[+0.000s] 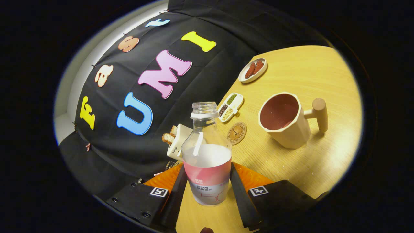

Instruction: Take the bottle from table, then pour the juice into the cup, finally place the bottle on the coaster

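A clear, uncapped bottle (207, 155) with a pink label and pale juice sits between my two fingers, and both press on its sides. My gripper (207, 187) is shut on it, and the whole view is tilted. Beyond the bottle to the right stands a cream cup (286, 121) with a wooden handle and a reddish inside. A round brown coaster (237, 133) lies on the wooden table (310, 81) between the bottle and the cup.
A cream toaster (177, 142) with toast slices stands just behind the bottle. A small divided dish (231, 107) of beans lies past the coaster. Farther off is an oval plate (253, 70) with red pieces. The black cloth wall runs along the table's far side.
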